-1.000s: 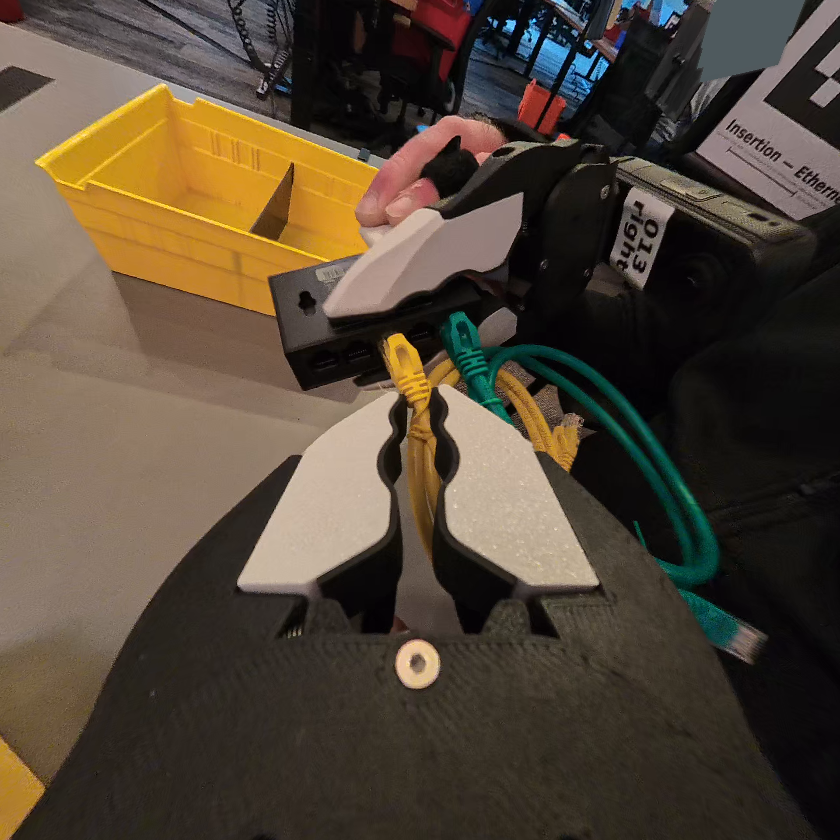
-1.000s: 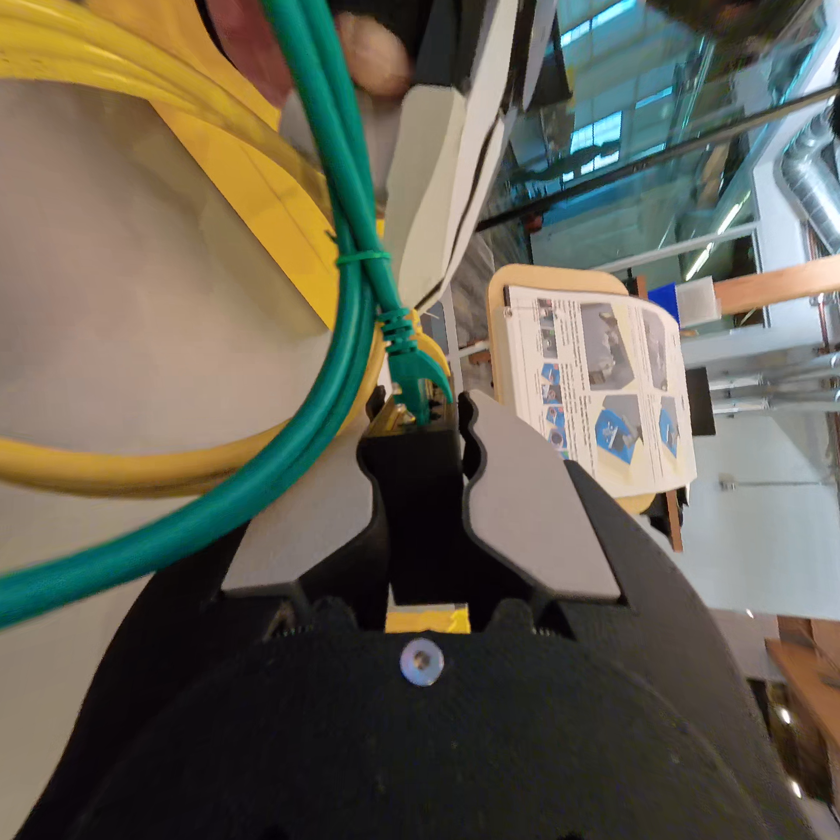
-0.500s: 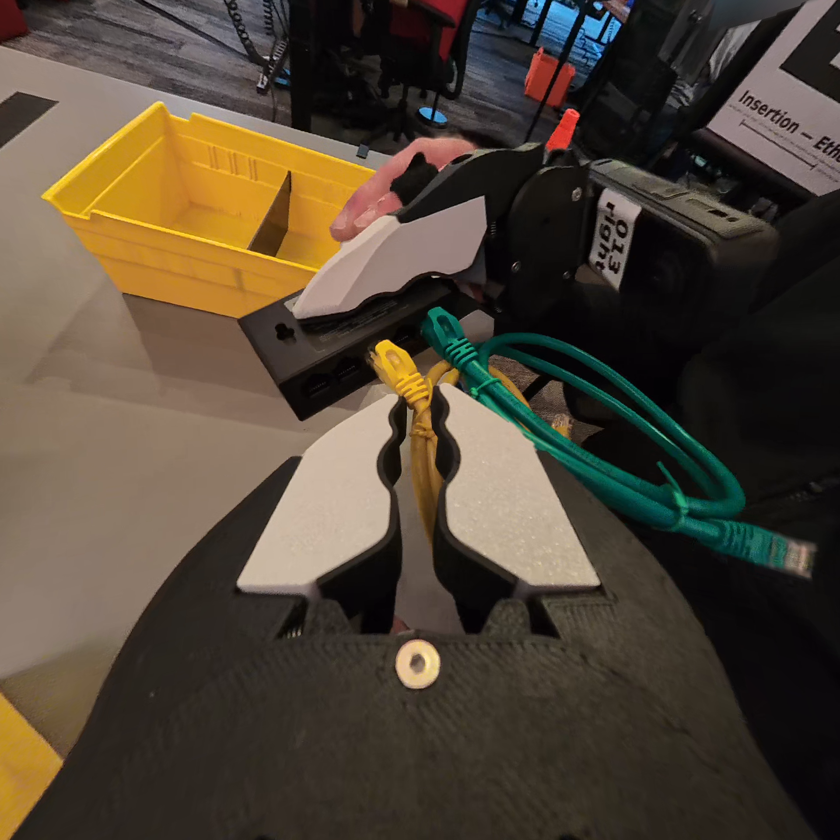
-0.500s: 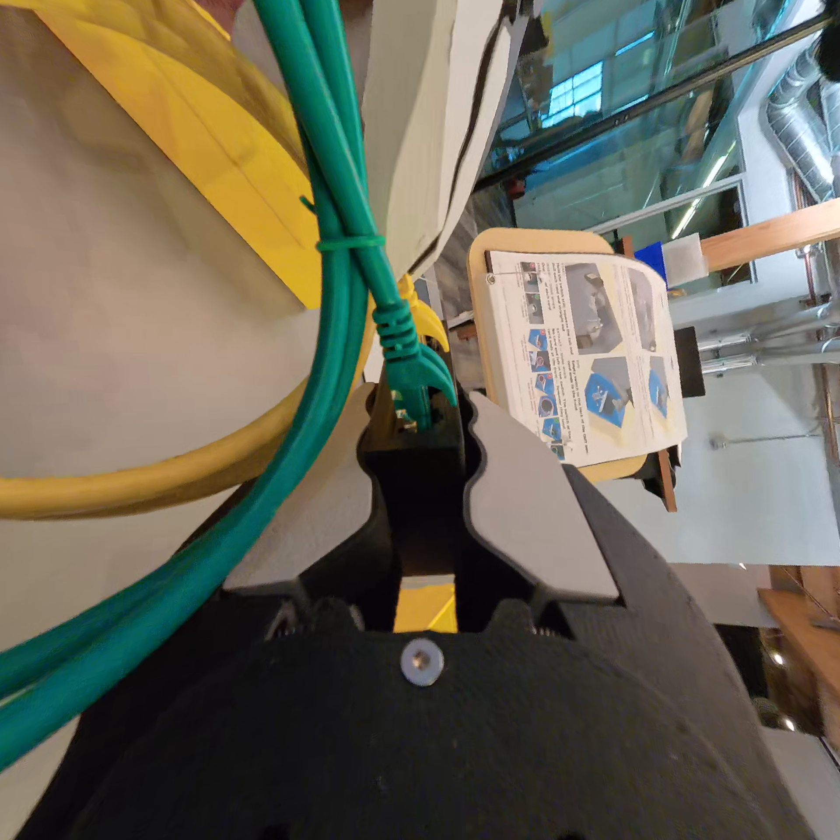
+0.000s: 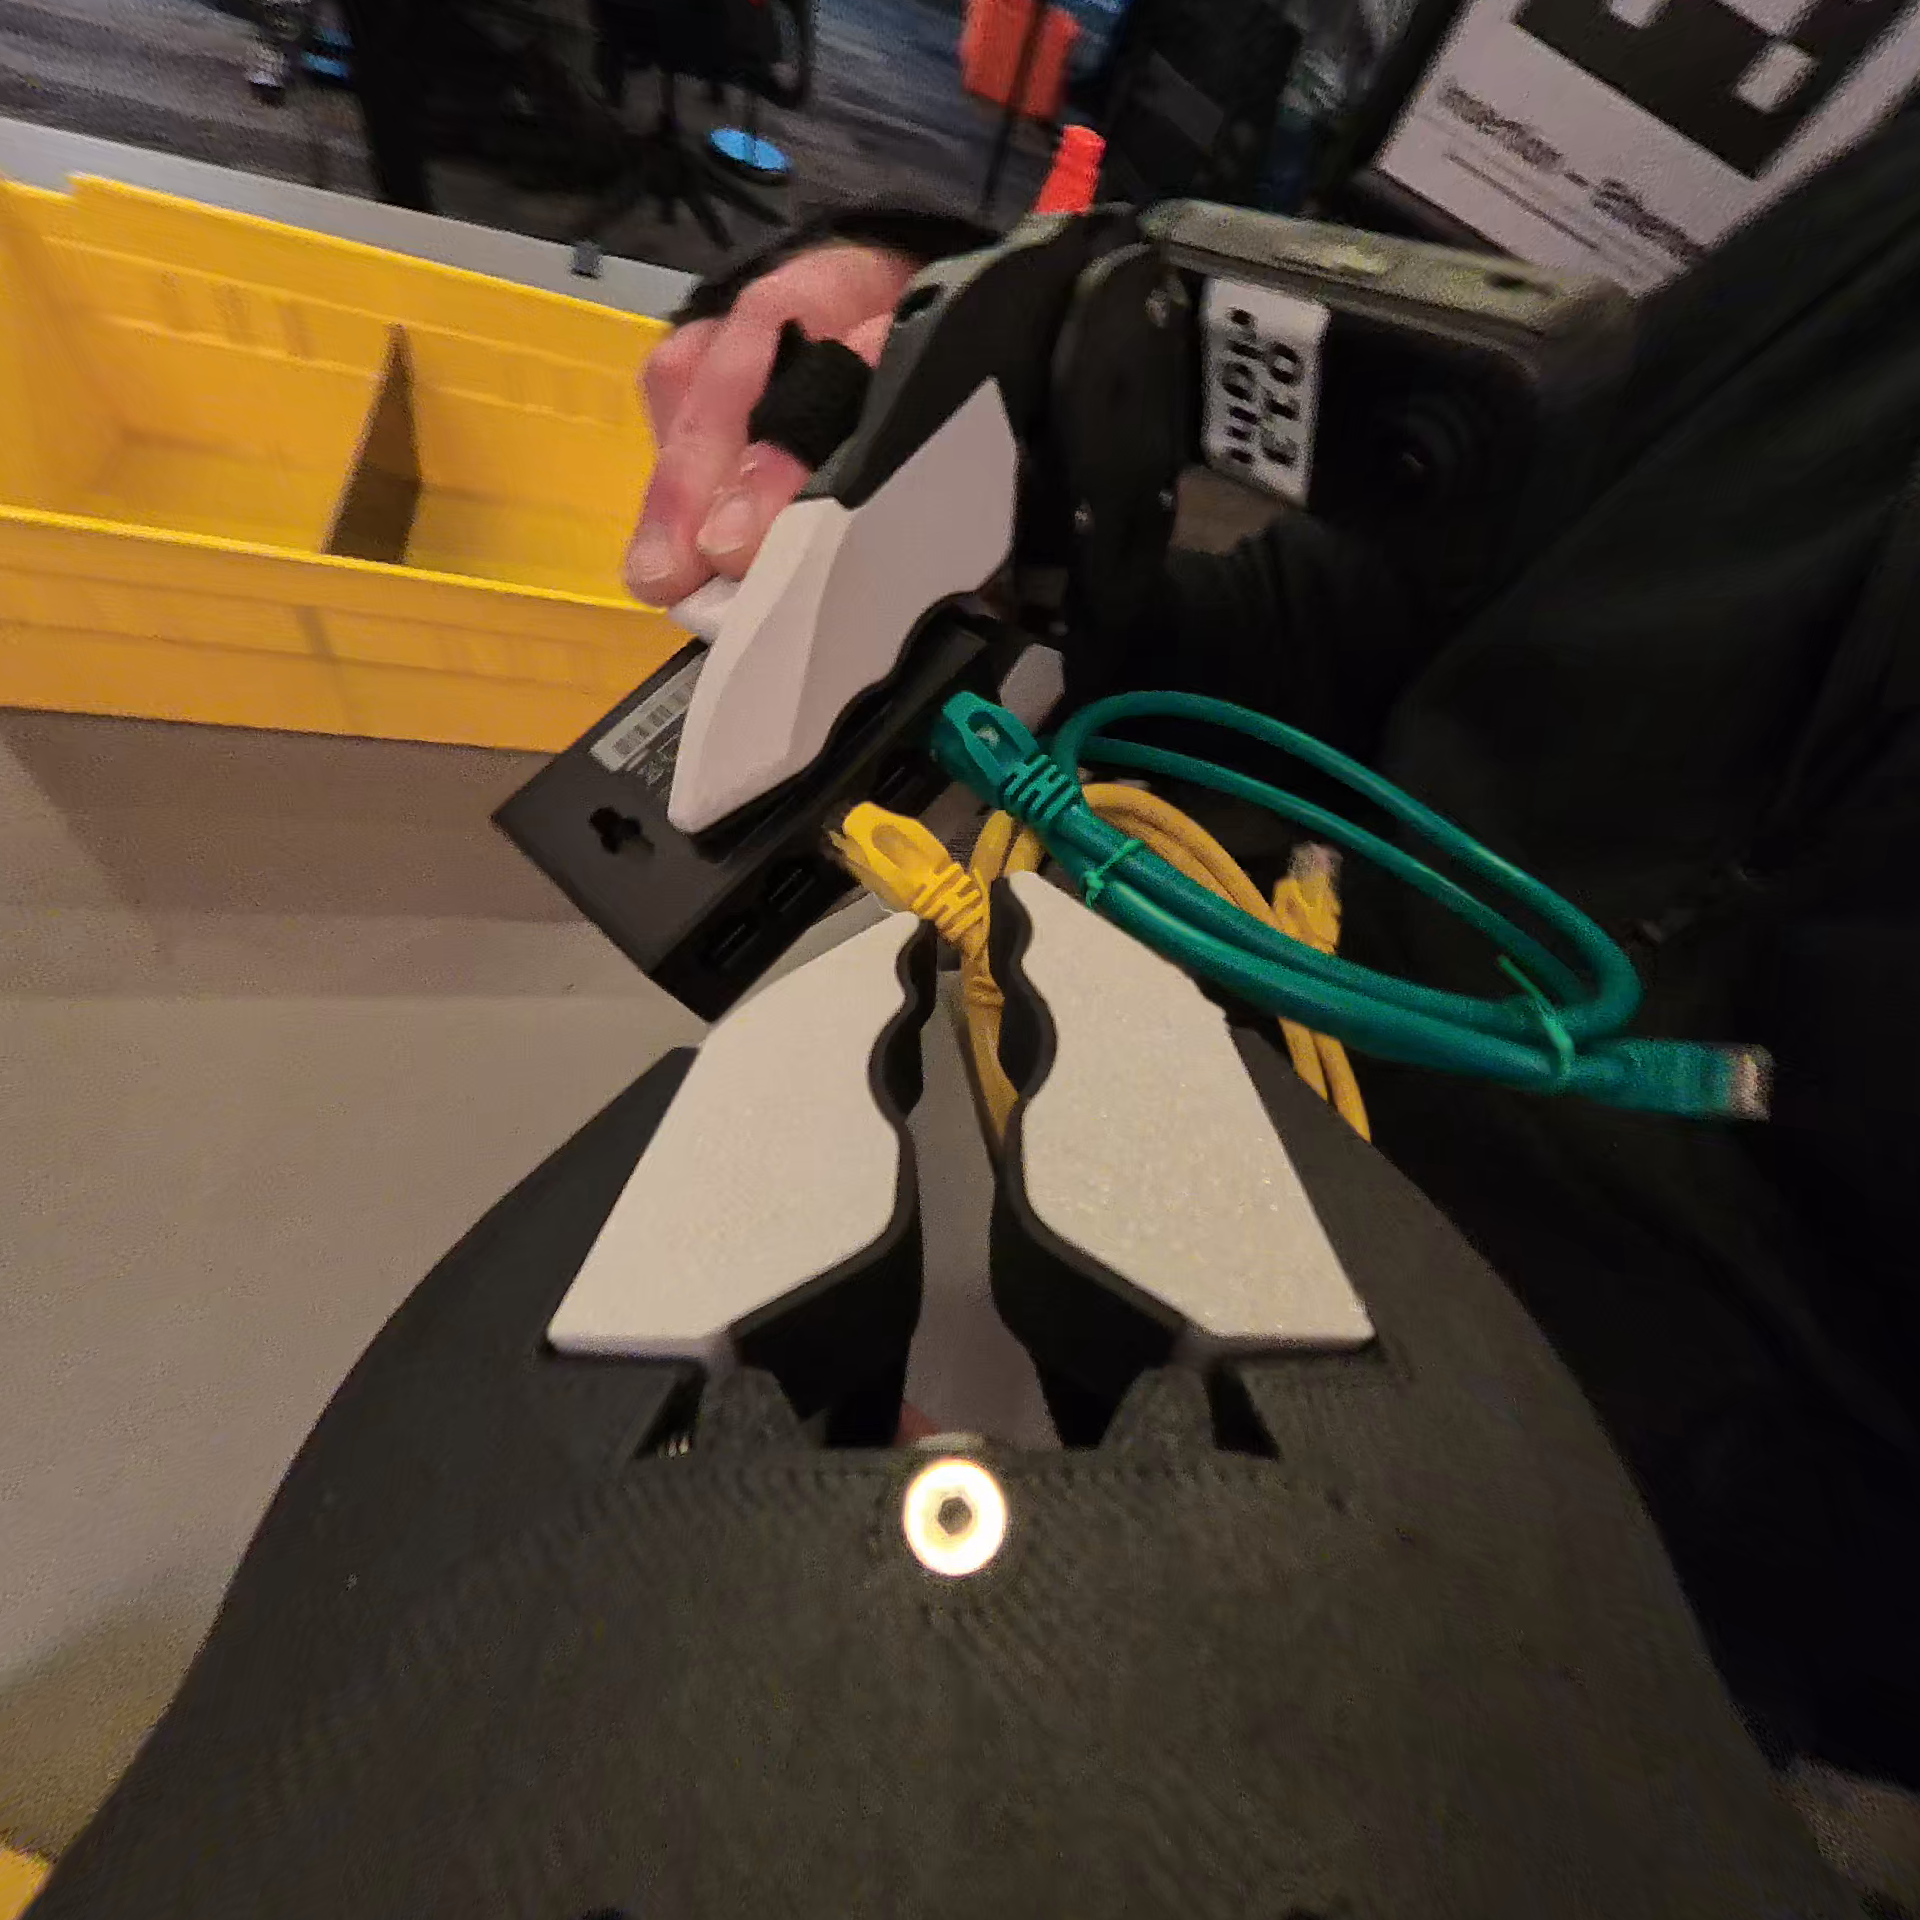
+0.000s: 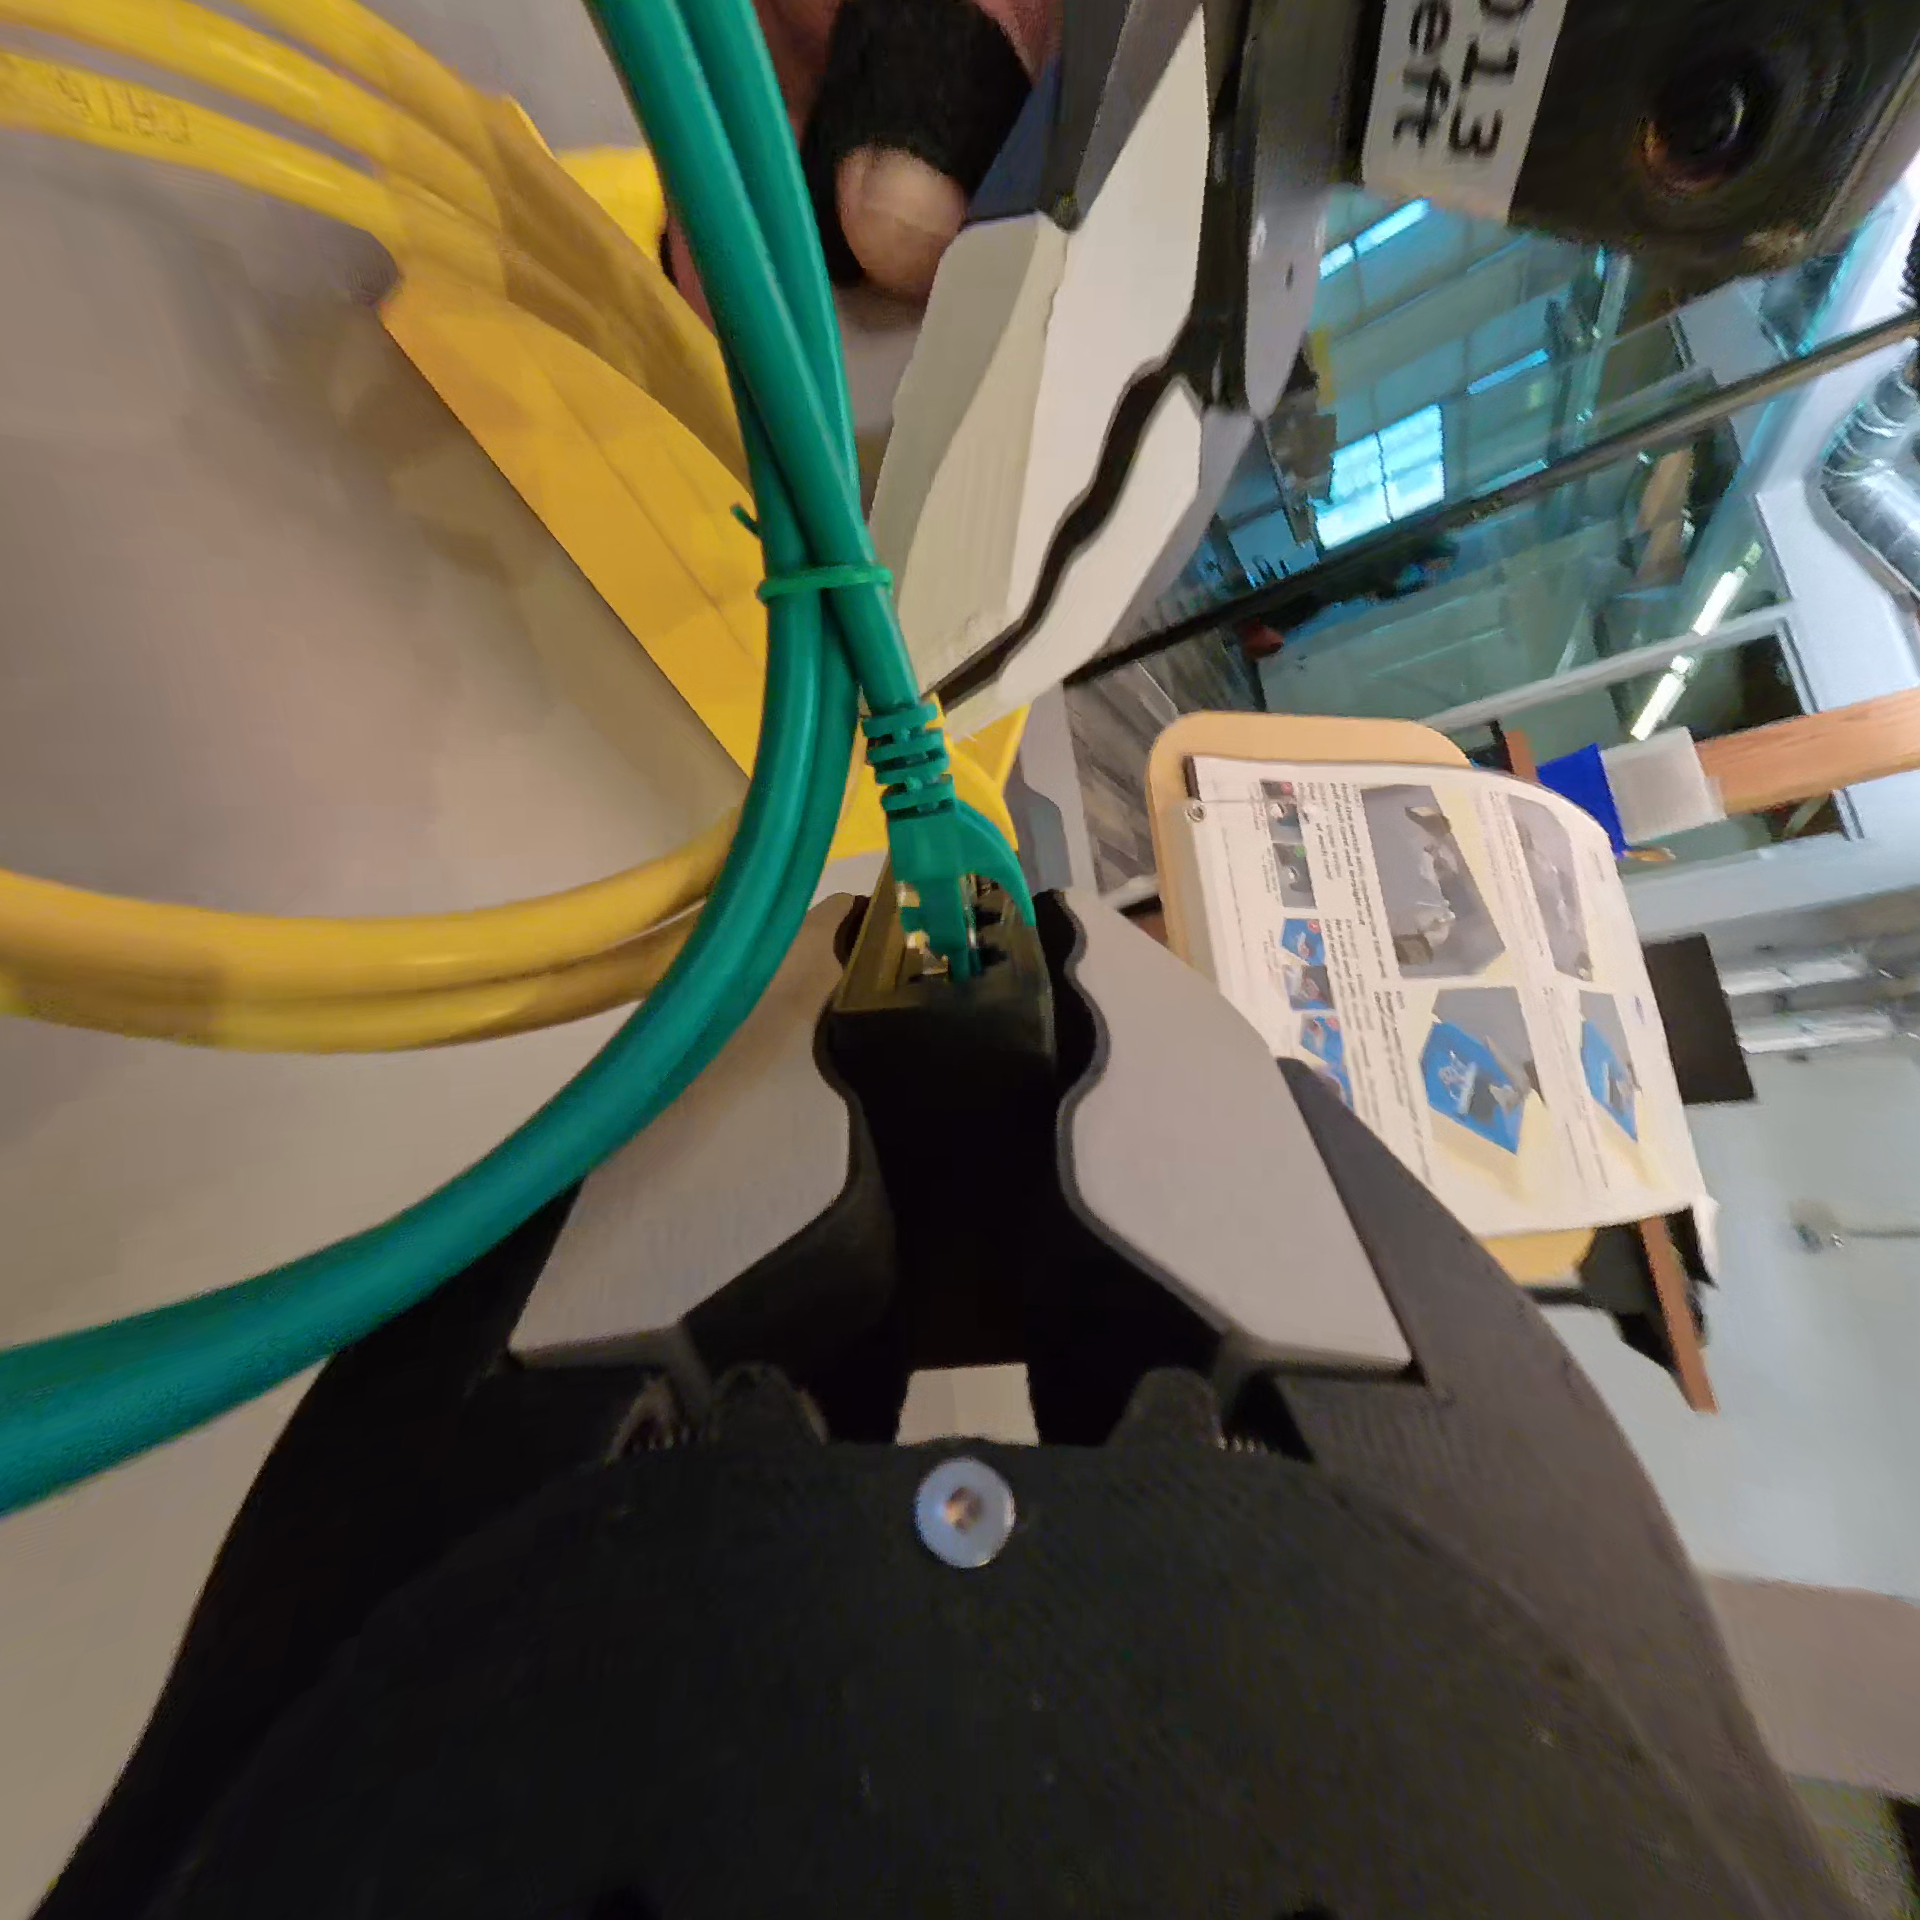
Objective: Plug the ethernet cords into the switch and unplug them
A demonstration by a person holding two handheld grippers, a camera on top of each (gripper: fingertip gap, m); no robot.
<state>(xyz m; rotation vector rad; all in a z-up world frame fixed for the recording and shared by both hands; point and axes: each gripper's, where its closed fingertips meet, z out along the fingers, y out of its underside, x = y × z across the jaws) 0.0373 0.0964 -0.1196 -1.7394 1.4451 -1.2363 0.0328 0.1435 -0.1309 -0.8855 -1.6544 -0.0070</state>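
My right gripper (image 6: 945, 914) is shut on the black switch (image 6: 940, 1091) and holds it tilted above the table; both also show in the left wrist view, the switch (image 5: 644, 842) under the right gripper (image 5: 831, 644). A green cord's plug (image 5: 987, 748) sits in a port; its loop (image 5: 1351, 935) hangs right, with a free plug (image 5: 1704, 1081). My left gripper (image 5: 961, 904) is shut on the yellow cord (image 5: 987, 1039) just behind its plug (image 5: 899, 852). The plug's tip is at the port face, outside the ports.
A yellow divided bin (image 5: 260, 520) stands on the grey table (image 5: 260, 1143) behind the switch. A person's hand (image 5: 717, 436) holds the right gripper. A clipboard with a printed sheet (image 6: 1434, 987) and a white sign (image 5: 1662, 104) stand beyond. Left tips to right tips: about 4 centimeters.
The yellow plug sat against the switch's ports a second ago and now is just clear of them. The right gripper has tilted and lifted the switch; the green loop swung up and right.
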